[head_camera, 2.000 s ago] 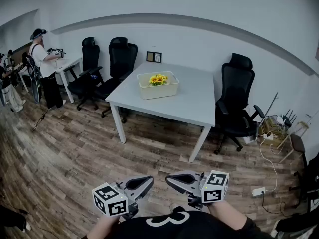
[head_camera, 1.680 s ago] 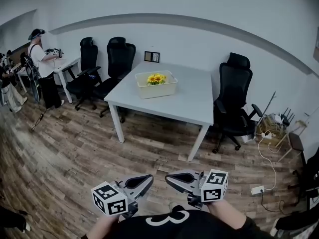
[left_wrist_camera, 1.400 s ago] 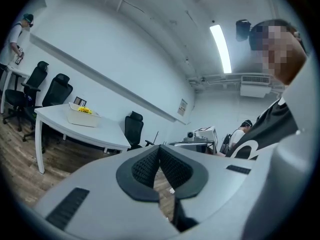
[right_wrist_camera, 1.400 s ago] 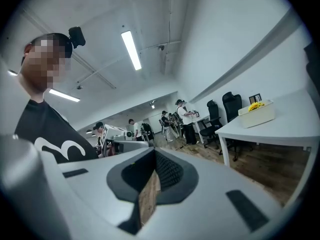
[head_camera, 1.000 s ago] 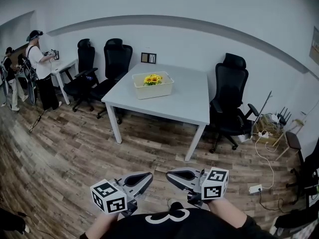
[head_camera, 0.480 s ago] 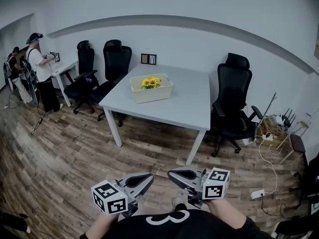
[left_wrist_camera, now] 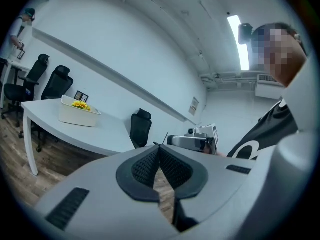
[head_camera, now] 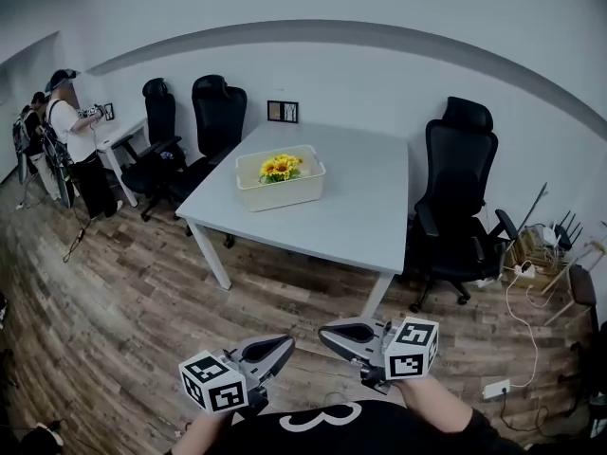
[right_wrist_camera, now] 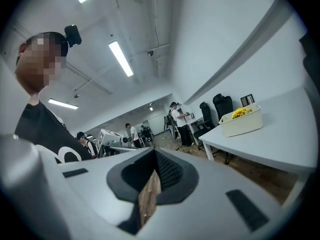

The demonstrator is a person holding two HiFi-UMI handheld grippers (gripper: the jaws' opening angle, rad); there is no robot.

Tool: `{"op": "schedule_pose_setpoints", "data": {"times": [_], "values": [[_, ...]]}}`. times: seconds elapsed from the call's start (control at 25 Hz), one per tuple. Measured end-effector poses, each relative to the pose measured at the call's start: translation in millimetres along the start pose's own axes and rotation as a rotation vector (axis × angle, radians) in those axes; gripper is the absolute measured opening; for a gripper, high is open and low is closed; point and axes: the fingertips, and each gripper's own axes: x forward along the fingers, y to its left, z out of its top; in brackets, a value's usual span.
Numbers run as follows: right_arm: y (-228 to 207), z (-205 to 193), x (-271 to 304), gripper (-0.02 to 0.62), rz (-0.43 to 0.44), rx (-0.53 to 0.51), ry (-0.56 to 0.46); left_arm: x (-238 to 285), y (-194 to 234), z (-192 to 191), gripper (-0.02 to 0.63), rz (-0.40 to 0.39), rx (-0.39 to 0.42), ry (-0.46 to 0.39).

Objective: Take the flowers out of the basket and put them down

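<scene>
Flowers (head_camera: 277, 167) in basket (head_camera: 281, 189) on worktop (head_camera: 356, 211); left gripper (head_camera: 285, 343), right gripper (head_camera: 324, 331) (both well apart from it), fingers pressed together

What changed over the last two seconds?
The table now looks larger and closer in the head view, so the person seems to have stepped nearer it. Nothing was taken hold of or let go. The left gripper and right gripper stayed shut and empty, side by side. The flowers stayed in the basket.
</scene>
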Motion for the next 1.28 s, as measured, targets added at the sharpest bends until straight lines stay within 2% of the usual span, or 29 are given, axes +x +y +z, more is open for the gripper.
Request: {"op": "schedule_pose_setpoints", "data": {"times": [0.28,0.52,0.92,1.28], "values": [[-79,28,-29,0.008,0.018,-0.015,0.028,90,23,25,0.012,-0.002,-0.003,0.004],[-117,48,-56,0.008,0.036,-0.013,-0.002,141,25,46,0.012,0.002,0.037,-0.002],[-165,68,-58,0.008,0.043,0.000,-0.013,180,52,65,0.012,0.001,0.046,0.017],[-232,108,-19,0.008,-0.004,-0.019,-0.033,203,125,105,0.012,-0.032,0.055,0.021]]}}
